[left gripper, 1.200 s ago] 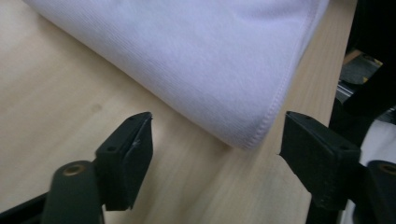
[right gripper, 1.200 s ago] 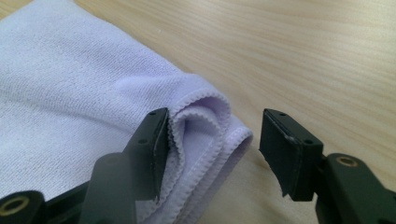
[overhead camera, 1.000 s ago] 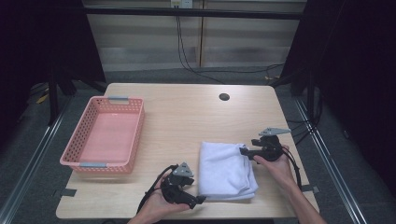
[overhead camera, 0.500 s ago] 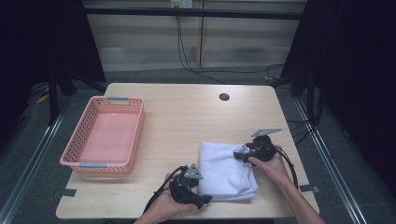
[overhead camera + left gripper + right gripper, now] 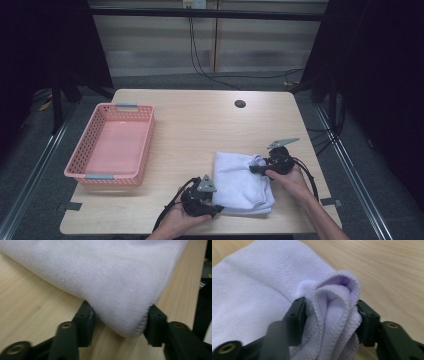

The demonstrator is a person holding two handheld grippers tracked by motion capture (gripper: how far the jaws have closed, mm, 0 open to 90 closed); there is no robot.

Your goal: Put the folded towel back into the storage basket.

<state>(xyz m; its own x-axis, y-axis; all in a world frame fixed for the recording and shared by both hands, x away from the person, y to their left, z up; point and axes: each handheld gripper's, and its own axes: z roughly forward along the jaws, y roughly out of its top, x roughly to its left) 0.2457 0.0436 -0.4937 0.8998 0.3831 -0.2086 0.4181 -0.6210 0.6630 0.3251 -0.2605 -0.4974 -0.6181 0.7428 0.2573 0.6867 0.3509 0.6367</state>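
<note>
A white folded towel (image 5: 240, 180) lies on the wooden table (image 5: 200, 130) at the near right. My left gripper (image 5: 216, 206) sits at the towel's near left corner. In the left gripper view its jaws have just been closing, and both pads press the towel (image 5: 112, 277) corner between them (image 5: 120, 315). My right gripper (image 5: 256, 168) is at the towel's far right corner. Its jaws have also just been closing, and the right gripper view shows them (image 5: 330, 312) squeezing bunched layers of the towel (image 5: 257, 290).
A pink plastic basket (image 5: 82, 145) stands on the left side of the table with nothing in it. A small round hole (image 5: 240, 104) lies in the tabletop at the far middle. Cables trail from both grippers toward the near edge.
Both grippers have moved in onto the towel, the left to its near left corner, the right to its far right corner. Both jaw pairs narrowed, and the far right corner is now bunched.
</note>
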